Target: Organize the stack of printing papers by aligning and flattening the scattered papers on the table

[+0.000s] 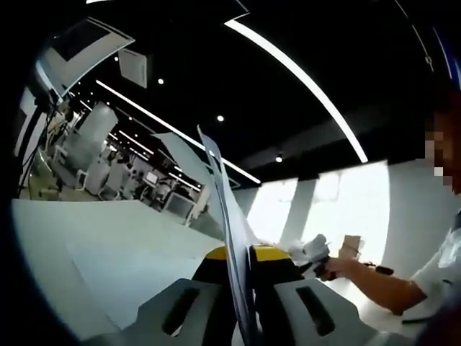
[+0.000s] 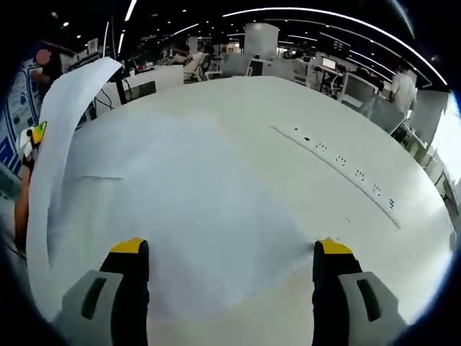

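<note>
While pinched edge-on between left fingers (image 1: 270, 254): paper sheets (image 1: 229, 209).

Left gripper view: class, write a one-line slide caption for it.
Left gripper shut on paper, held upright and edge-on above the white table.

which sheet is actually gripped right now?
The upright sheet, pinched edge-on in the left hand-held gripper. The flat sheets lie loose on the table between the right hand-held gripper's open jaws.

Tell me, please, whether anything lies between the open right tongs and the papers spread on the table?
Nothing visible does: the right tongs hang open directly over the papers on the table, with only bare sheets between their jaws.
</note>
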